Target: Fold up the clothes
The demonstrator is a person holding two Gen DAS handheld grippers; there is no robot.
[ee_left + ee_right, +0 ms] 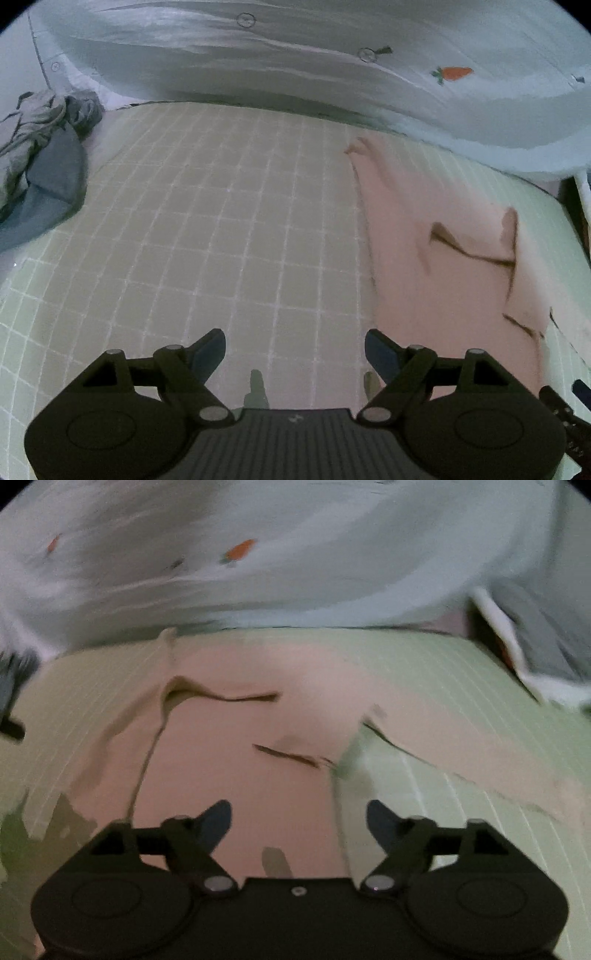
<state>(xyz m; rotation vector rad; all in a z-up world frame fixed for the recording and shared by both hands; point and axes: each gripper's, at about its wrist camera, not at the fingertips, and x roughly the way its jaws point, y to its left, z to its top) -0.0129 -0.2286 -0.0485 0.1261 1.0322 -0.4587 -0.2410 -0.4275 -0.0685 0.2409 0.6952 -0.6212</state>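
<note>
A pale pink garment [436,251] lies spread on the green checked bed sheet [221,229], with a few raised folds. In the left wrist view it is to the right of my left gripper [295,350], which hovers open over bare sheet with nothing between its fingers. In the right wrist view, which is blurred, the pink garment [236,746] lies directly under my right gripper [299,821]. That gripper is open too, its fingers apart above the cloth and holding nothing.
A white quilt [295,70] with small carrot prints is bunched along the far side of the bed. A heap of grey and blue clothes [40,147] lies at the far left. The bed's edge shows at the right [576,221].
</note>
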